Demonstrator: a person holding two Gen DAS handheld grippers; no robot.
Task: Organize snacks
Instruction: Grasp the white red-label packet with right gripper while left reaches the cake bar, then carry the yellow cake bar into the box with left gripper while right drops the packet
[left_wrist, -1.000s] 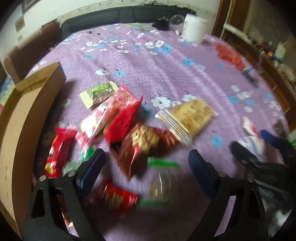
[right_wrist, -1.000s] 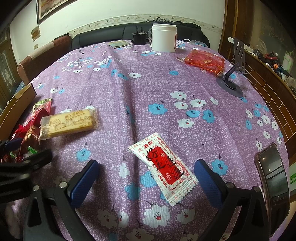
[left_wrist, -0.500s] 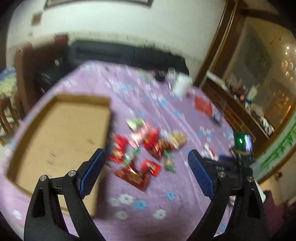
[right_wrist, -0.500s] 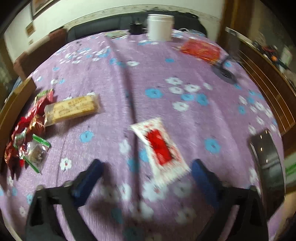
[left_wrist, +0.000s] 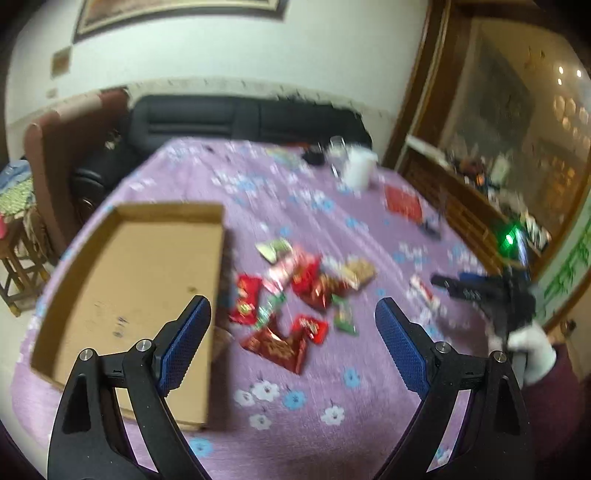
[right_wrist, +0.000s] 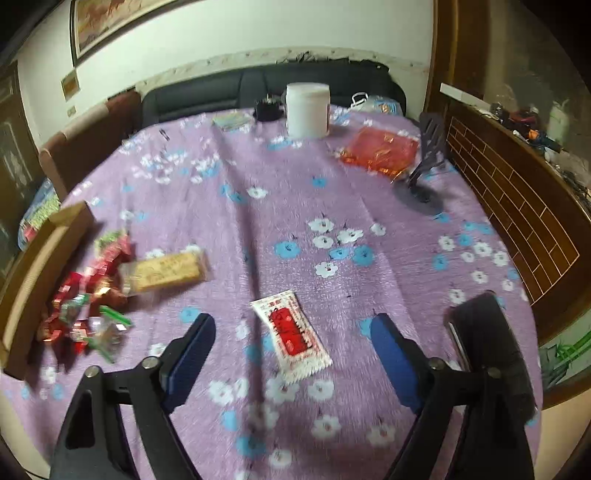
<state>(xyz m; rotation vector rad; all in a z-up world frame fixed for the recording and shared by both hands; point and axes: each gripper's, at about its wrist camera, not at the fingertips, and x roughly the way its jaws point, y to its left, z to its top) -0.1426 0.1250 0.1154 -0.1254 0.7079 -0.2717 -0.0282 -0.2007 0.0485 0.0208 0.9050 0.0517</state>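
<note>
- Purple cloth with blue and white flowers covers the round desk (right_wrist: 258, 192); a shallow cardboard box (left_wrist: 140, 280) sits by its left edge with nothing inside that I can see.
- Most of the snacks (left_wrist: 295, 291) lie in a loose heap just beside the box's right wall: red, green and clear wrappers, some overlapping, too blurred to tell apart one by one.
- One tan cracker pack (right_wrist: 166, 273) lies at the heap's right fringe, touching it.
- A white sachet (right_wrist: 290, 338) with a red label lies alone toward the near edge, well apart from the heap.
- Left gripper (left_wrist: 291, 332) is held high over the near edge between box and heap, jaws wide apart and holding nothing.
- Right gripper (right_wrist: 291, 350) hovers above the sachet, jaws likewise spread and empty, the sachet showing between them.
- At the far edge stand a white tub (right_wrist: 307, 109) and a red foil bag (right_wrist: 380, 151); a dark stand (right_wrist: 424, 173) sits nearer the right edge.
- My reading: sorting has hardly begun, and this is the approach to a first pick.
- Likely next, the right gripper drops onto the sachet. It is flat and thin, so the jaws would need to come down low, pinch across its narrow width, then carry it across to the box.
</note>
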